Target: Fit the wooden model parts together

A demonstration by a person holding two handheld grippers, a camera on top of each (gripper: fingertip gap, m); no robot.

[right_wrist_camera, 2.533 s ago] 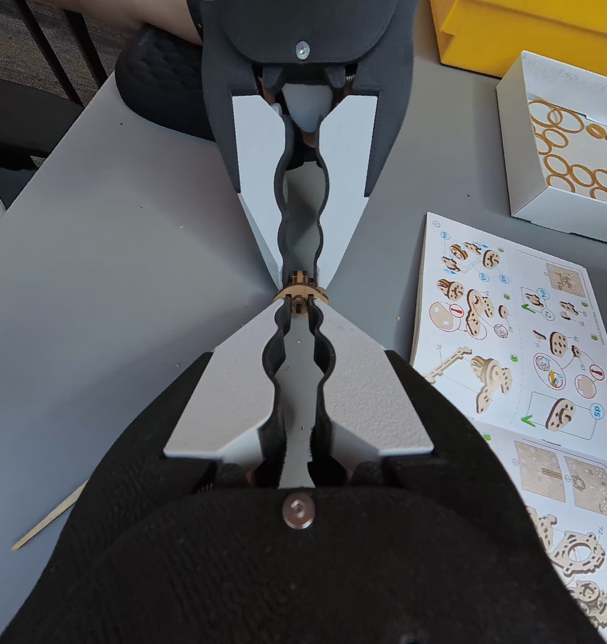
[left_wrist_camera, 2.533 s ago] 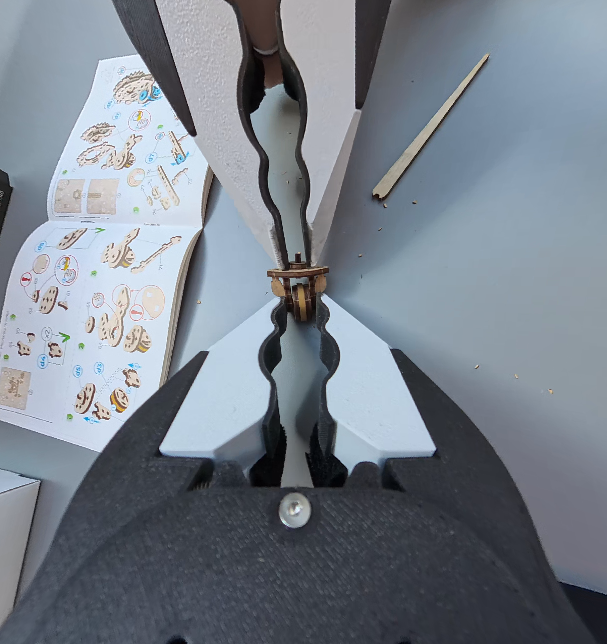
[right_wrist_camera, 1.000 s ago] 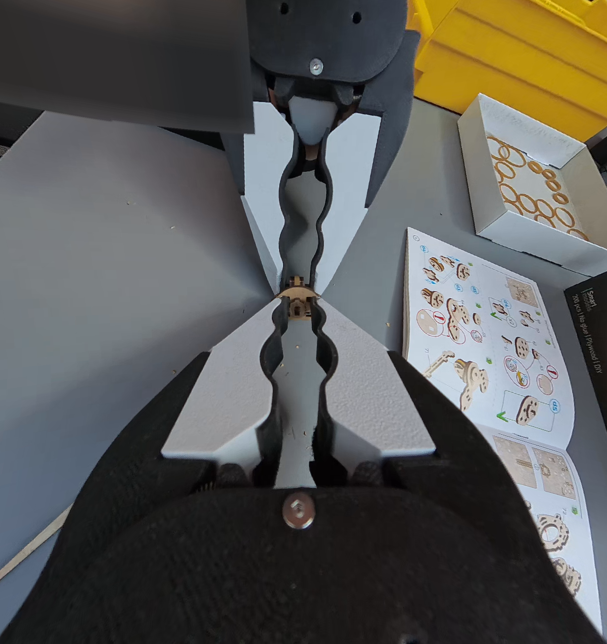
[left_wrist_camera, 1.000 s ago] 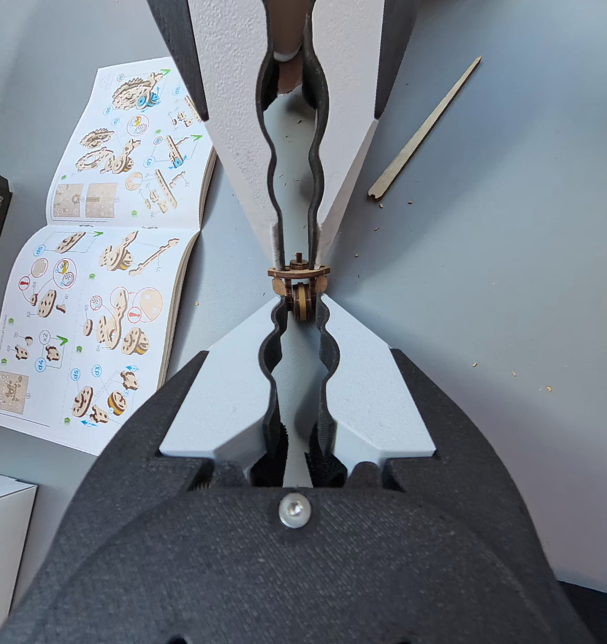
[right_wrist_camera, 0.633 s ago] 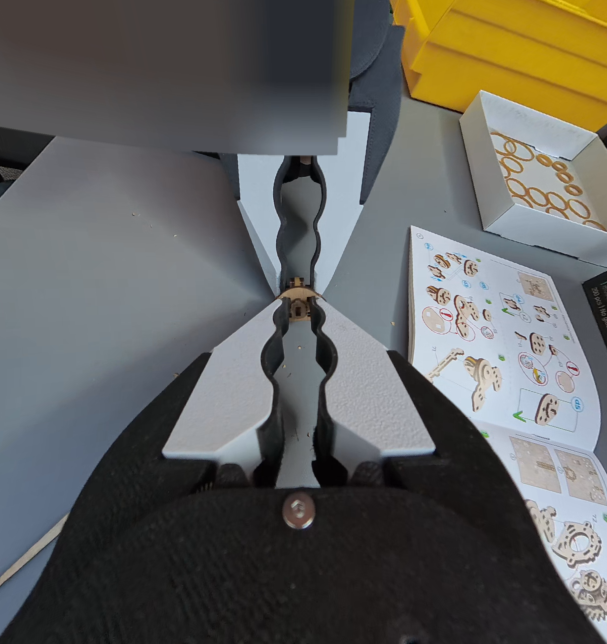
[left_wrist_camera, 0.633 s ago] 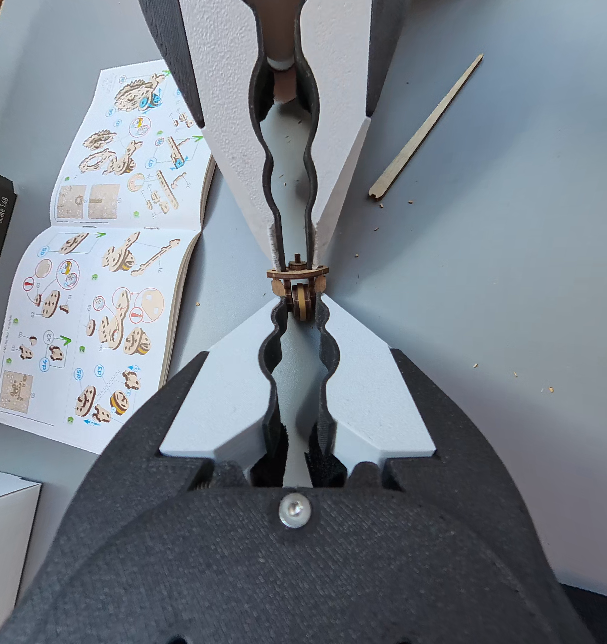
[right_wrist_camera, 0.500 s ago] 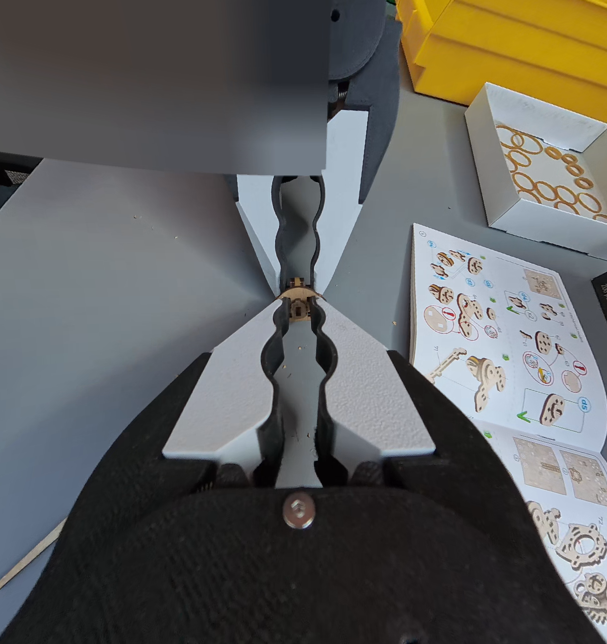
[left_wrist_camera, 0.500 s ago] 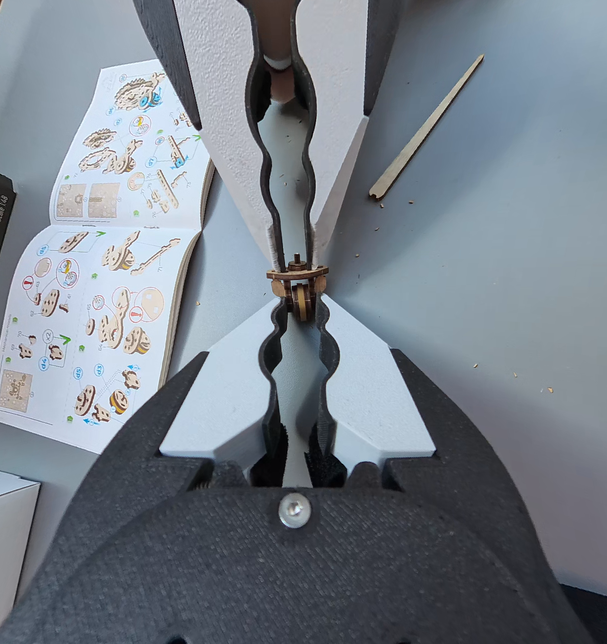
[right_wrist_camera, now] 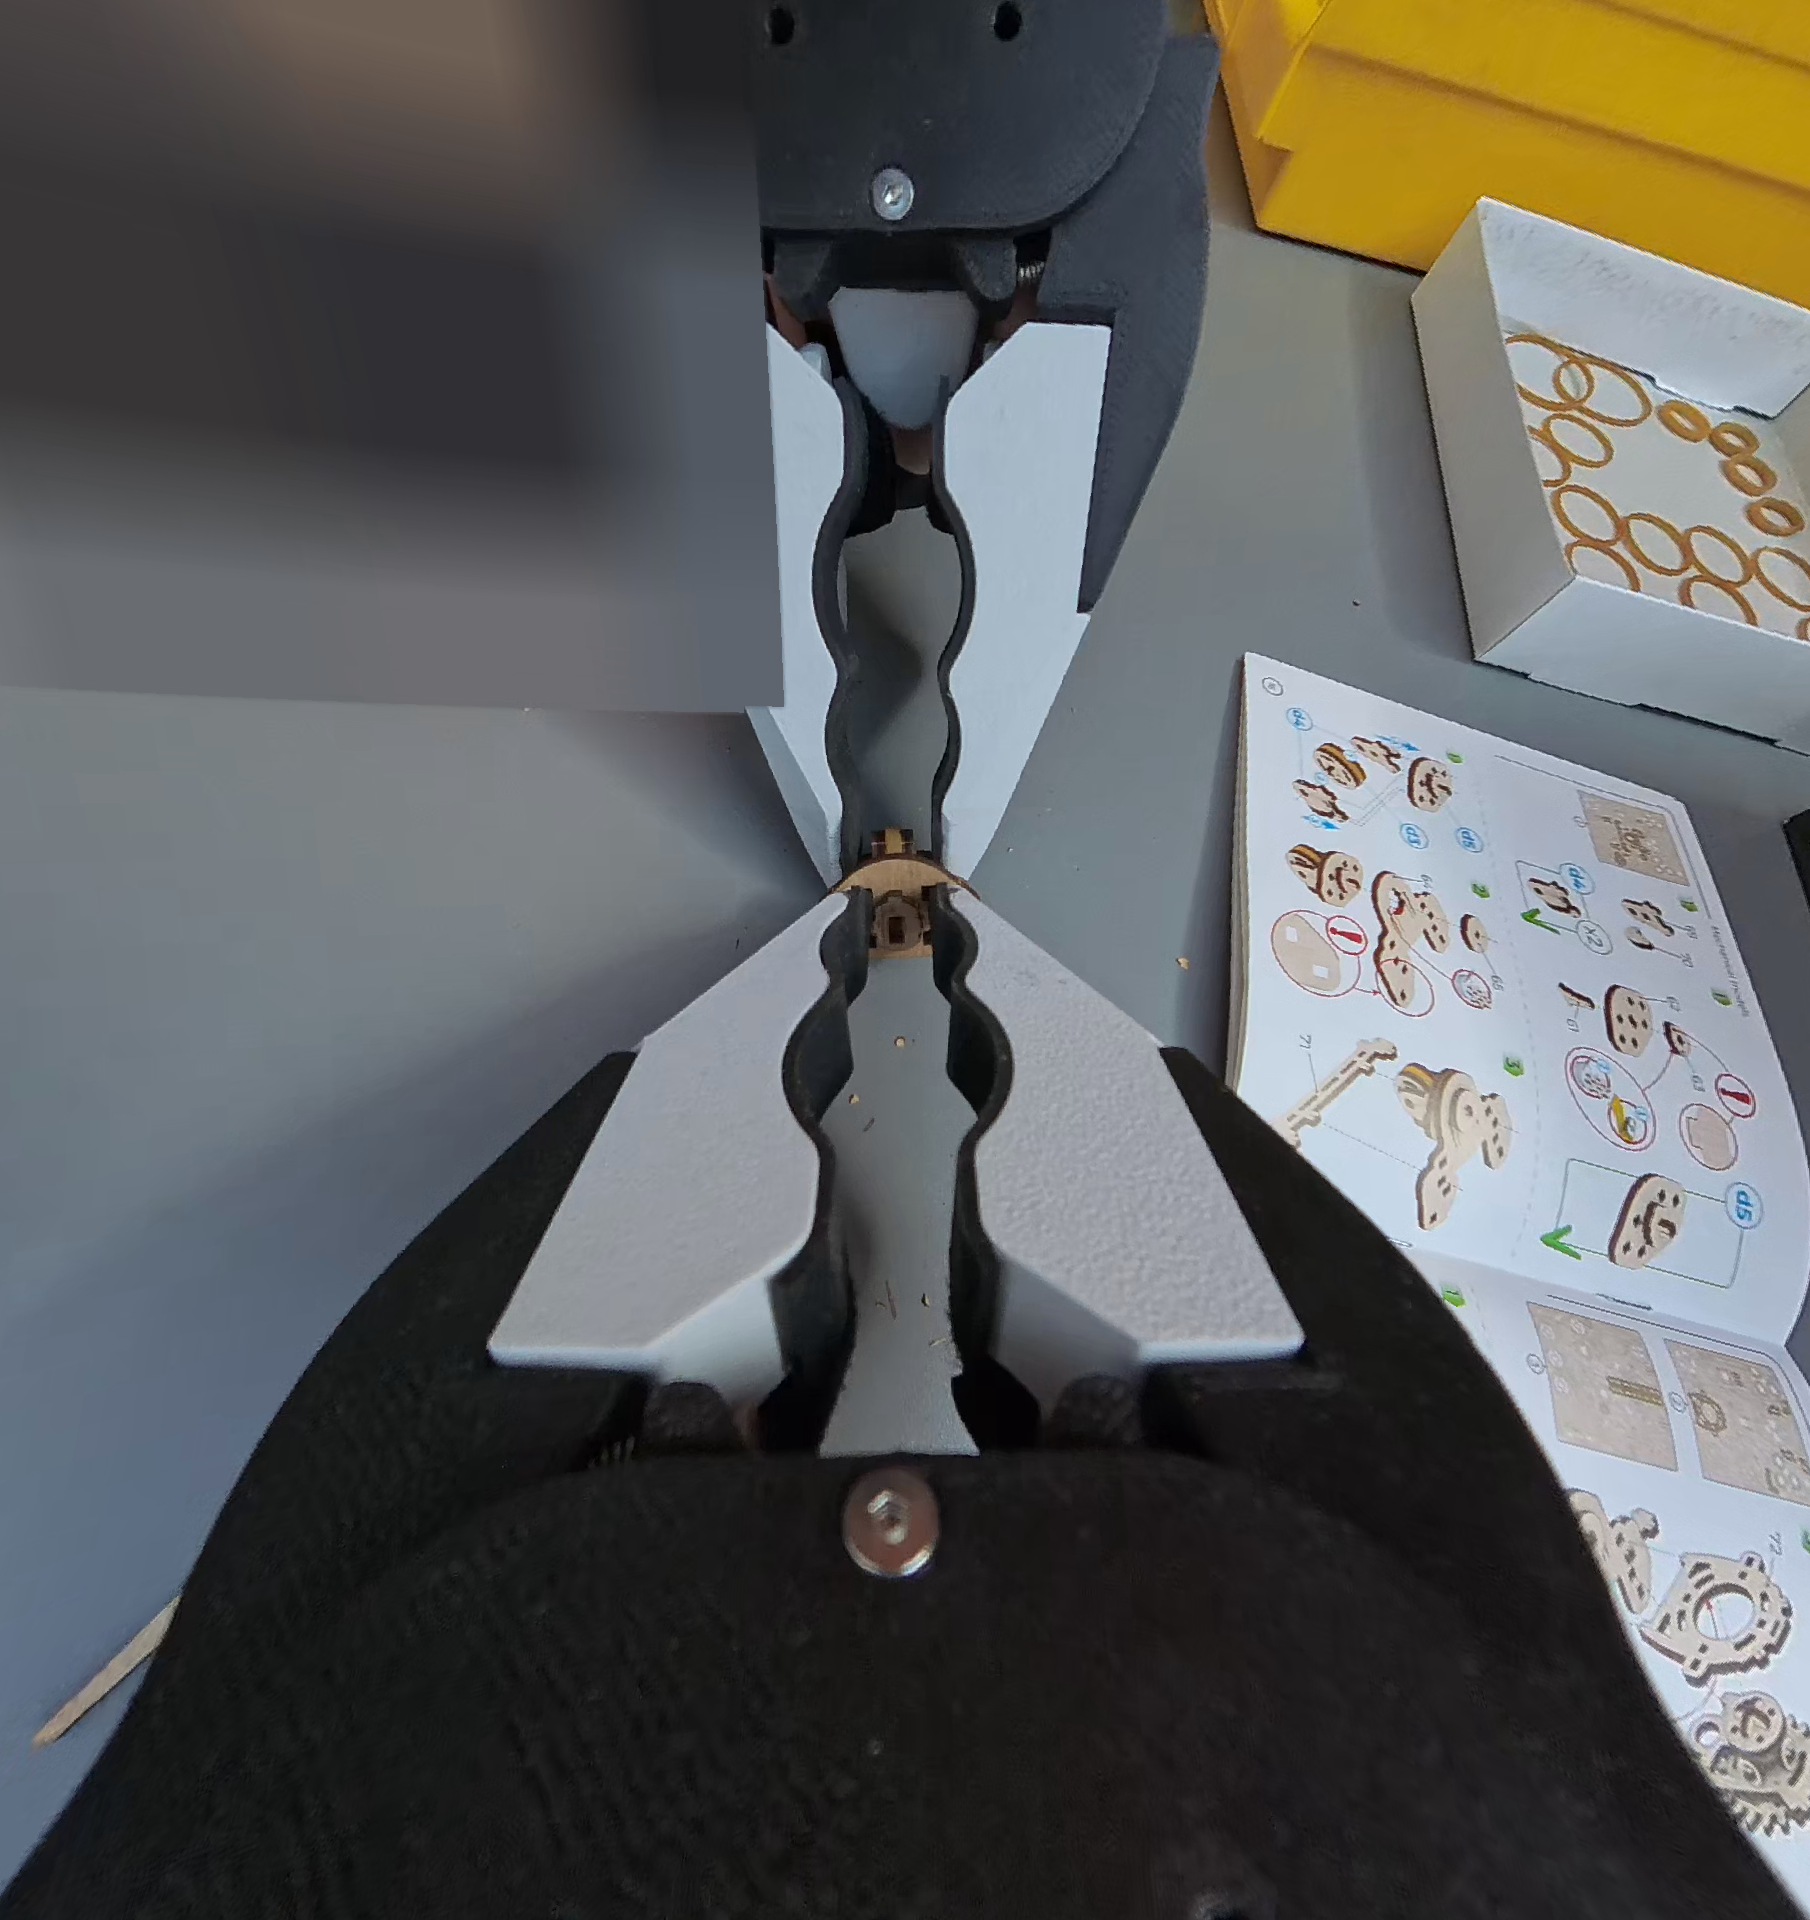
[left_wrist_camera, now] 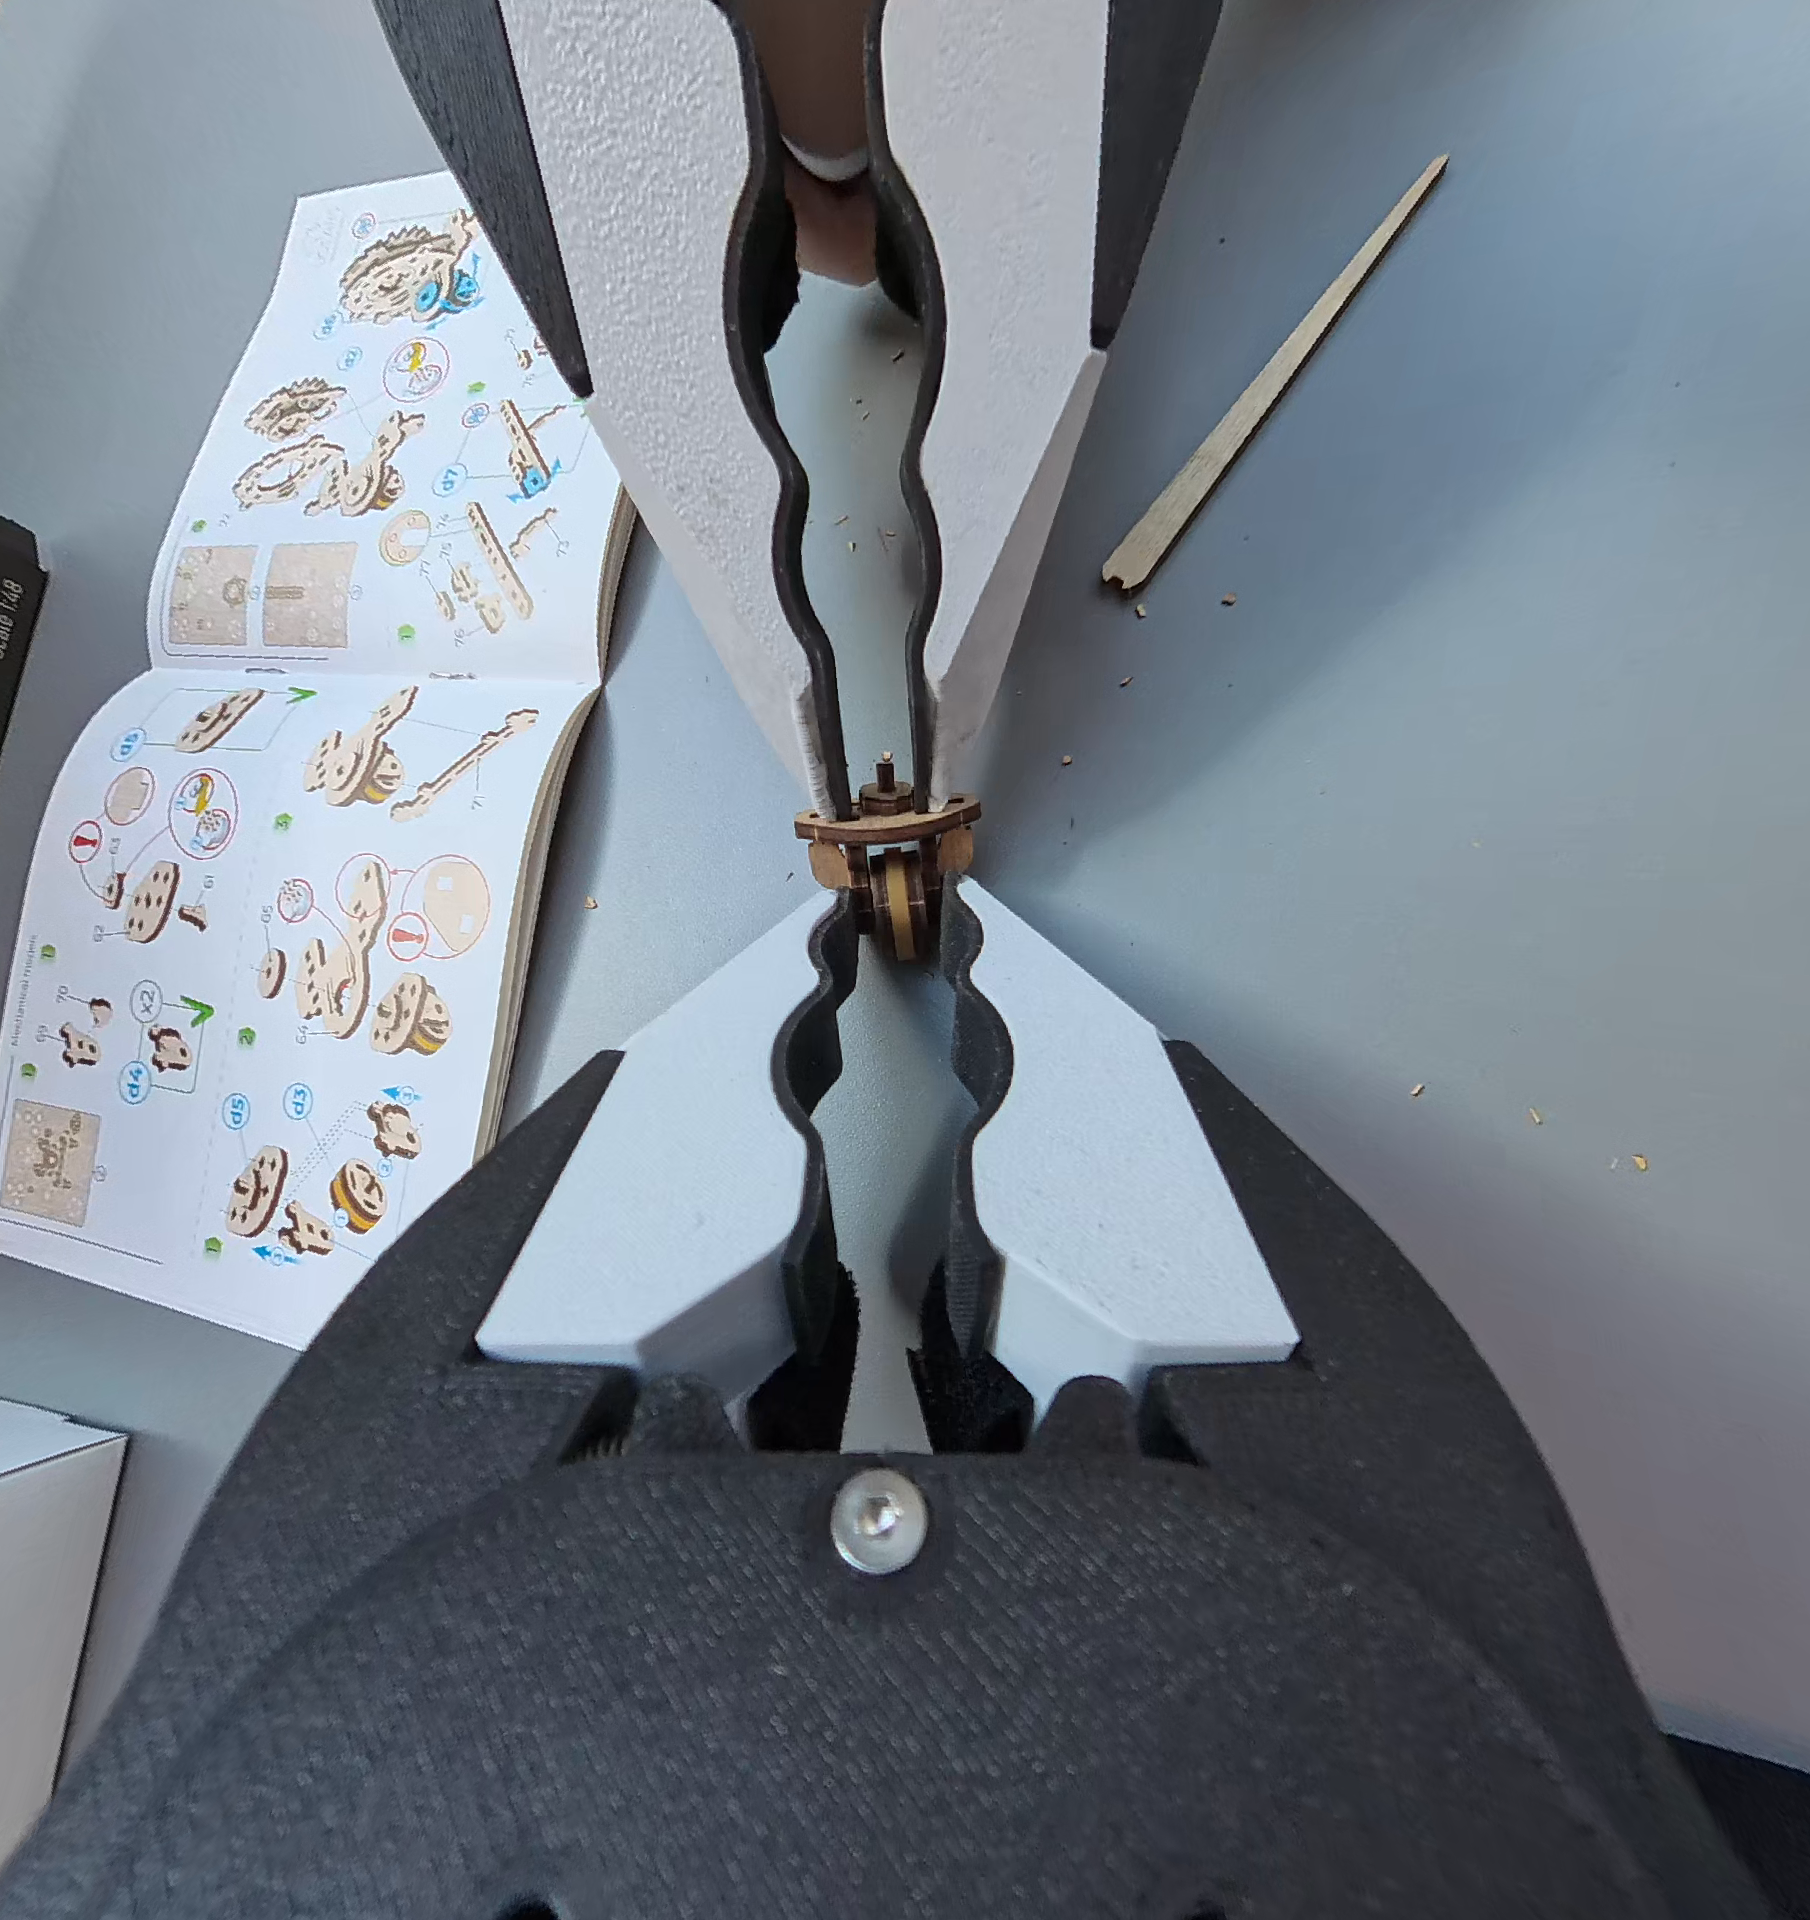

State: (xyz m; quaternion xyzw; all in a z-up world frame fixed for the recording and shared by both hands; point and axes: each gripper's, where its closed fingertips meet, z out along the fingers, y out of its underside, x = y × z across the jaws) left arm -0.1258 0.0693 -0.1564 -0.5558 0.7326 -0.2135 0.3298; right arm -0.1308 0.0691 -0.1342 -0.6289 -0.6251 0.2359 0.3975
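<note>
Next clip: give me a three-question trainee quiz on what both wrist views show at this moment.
1. True or false: the left hand-held gripper and right hand-held gripper each pinch the wooden assembly.
2. What loose wooden thing lies on the table in the left wrist view?
3. Which holds wooden rings: A yellow bins, B white box, C booklet?

Key: 1 true; 2 the stick; 3 B.

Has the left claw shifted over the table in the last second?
Barely. In the left wrist view, the booklet and wooden stick sit almost where they were against the left claw.
</note>
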